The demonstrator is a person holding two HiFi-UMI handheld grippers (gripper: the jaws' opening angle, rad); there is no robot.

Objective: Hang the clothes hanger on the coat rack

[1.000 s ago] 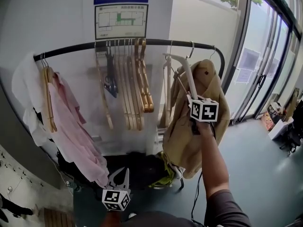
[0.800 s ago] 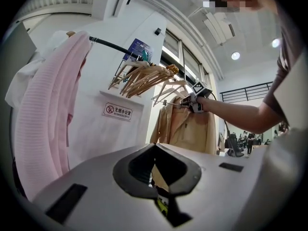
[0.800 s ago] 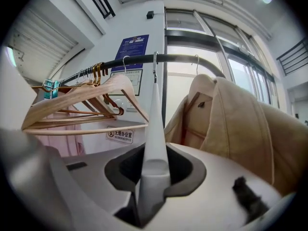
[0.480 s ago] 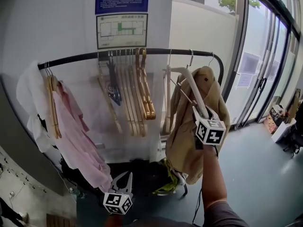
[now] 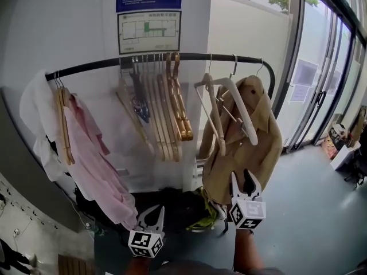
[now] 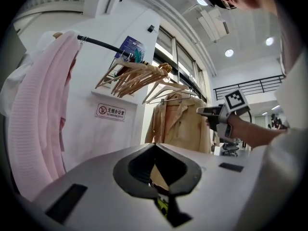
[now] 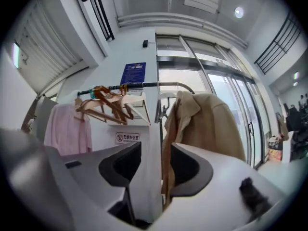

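Observation:
The white clothes hanger [image 5: 241,110] hangs by its hook on the black rail [image 5: 172,57] of the coat rack, in front of a beige coat [image 5: 252,148]. My right gripper [image 5: 245,179] is below the hanger and clear of it. Its jaws are opening and nothing is between them. In the right gripper view the rail [image 7: 144,85] and the coat [image 7: 207,124] lie ahead past the spread pads. My left gripper [image 5: 152,213] is held low at the lower left, shut and empty. From the left gripper view I see the right gripper [image 6: 202,111] beside the coat [image 6: 178,124].
Several wooden hangers [image 5: 166,107] crowd the middle of the rail. A pink shirt [image 5: 92,153] and a white garment hang at its left end. Dark bags [image 5: 172,205] lie on the floor under the rack. Glass doors [image 5: 327,85] stand to the right.
My right gripper let go of the white hanger, opened, and dropped down and back from the rail. The hanger stays hooked on the rail. The left gripper barely moved.

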